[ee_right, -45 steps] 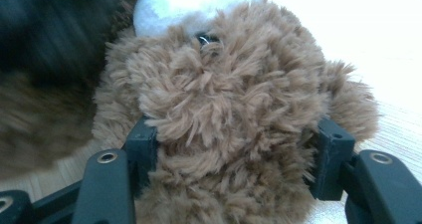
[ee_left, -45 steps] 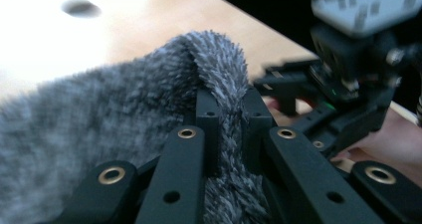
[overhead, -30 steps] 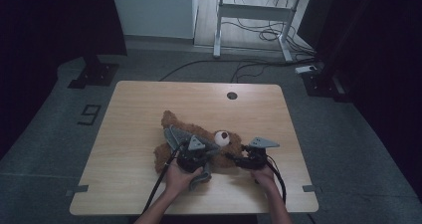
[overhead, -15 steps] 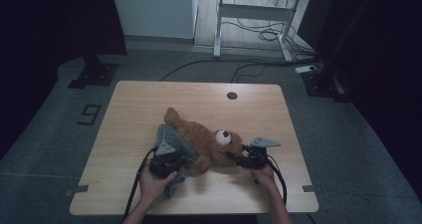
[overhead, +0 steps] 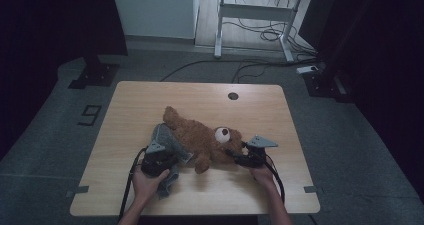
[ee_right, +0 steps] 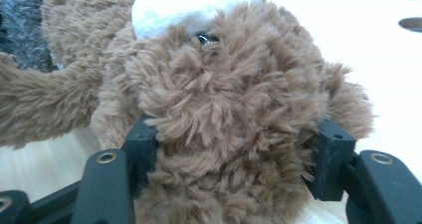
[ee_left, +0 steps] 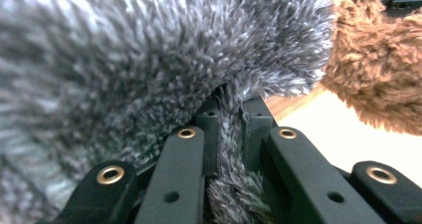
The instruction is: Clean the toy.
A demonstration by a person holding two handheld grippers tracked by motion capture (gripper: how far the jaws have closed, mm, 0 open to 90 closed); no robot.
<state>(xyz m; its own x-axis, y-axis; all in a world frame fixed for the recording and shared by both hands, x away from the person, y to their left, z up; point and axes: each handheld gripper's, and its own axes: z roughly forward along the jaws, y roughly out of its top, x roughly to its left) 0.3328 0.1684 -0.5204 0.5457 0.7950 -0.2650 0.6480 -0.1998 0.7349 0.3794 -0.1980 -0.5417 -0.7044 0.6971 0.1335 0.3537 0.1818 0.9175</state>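
Note:
A brown teddy bear (overhead: 200,137) lies on the wooden table (overhead: 150,97), head toward the right with a white muzzle up. A grey fuzzy garment (overhead: 169,144) wraps its lower body at the left. My left gripper (overhead: 167,154) is at the bear's left, shut on a fold of that grey garment (ee_left: 124,59), which is pinched between the black jaws of my left gripper (ee_left: 230,119). My right gripper (overhead: 234,155) is at the bear's head. In the right gripper view the bear's head (ee_right: 224,84) is squeezed between the wide-set jaws of my right gripper (ee_right: 238,144).
A round cable hole (overhead: 233,96) sits near the table's far edge. Behind the table are a white desk frame (overhead: 250,10), floor cables (overhead: 260,35) and black stand bases (overhead: 95,75) (overhead: 325,82). Both forearms come in over the front edge.
My left gripper has shifted left and toward the front edge, dragging the grey garment down along the bear's body. The right gripper has stayed on the head.

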